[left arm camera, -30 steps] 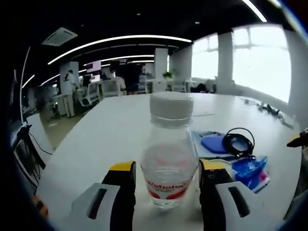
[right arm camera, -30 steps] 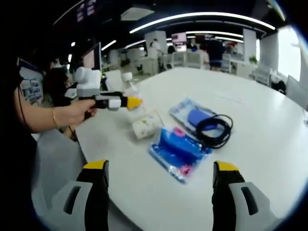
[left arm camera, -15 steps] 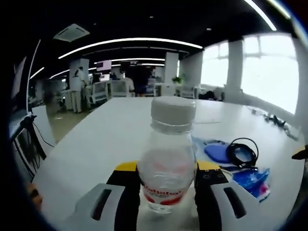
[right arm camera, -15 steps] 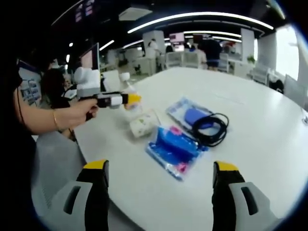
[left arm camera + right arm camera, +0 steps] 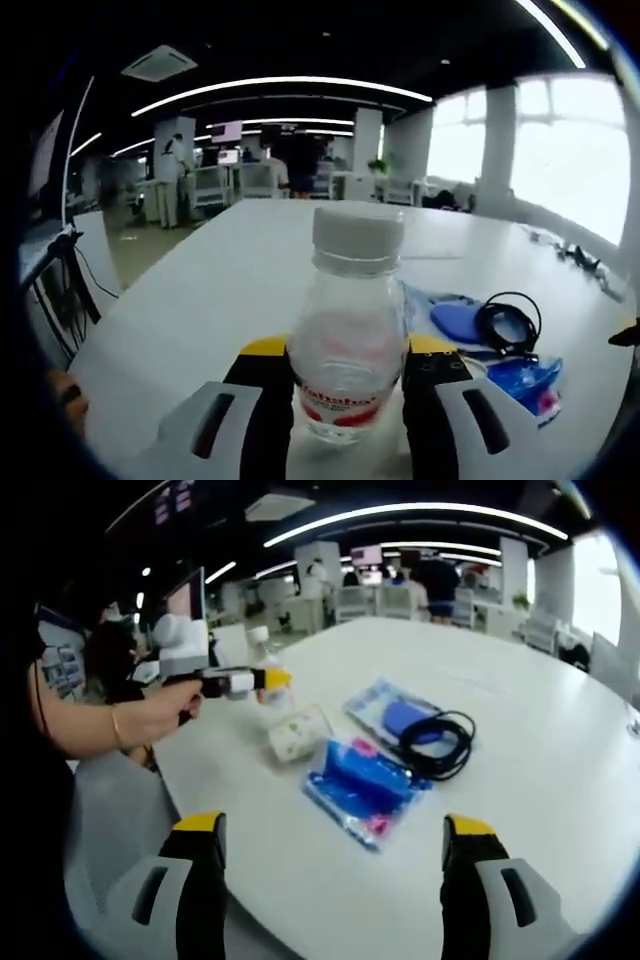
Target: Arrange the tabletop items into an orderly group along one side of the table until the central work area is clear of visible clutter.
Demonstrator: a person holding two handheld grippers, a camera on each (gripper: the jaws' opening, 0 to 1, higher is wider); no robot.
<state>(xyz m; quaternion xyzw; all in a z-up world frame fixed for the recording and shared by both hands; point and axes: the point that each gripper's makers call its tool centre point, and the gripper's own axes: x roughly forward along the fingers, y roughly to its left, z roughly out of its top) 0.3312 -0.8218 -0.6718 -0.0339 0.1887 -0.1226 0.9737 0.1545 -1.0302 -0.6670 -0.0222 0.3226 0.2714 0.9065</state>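
Left gripper pinching bottle, lower centre; right gripper spread, idle. Cup, pouches, cable unsorted mid-frame; task barely begun.

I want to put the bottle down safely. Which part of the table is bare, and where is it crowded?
The white table is bare beyond the black cable, toward its far edge, and between the right gripper and the blue packet. It is crowded where paper cup, blue packet, blue pouch and cable cluster, beside the left gripper holding the bottle.
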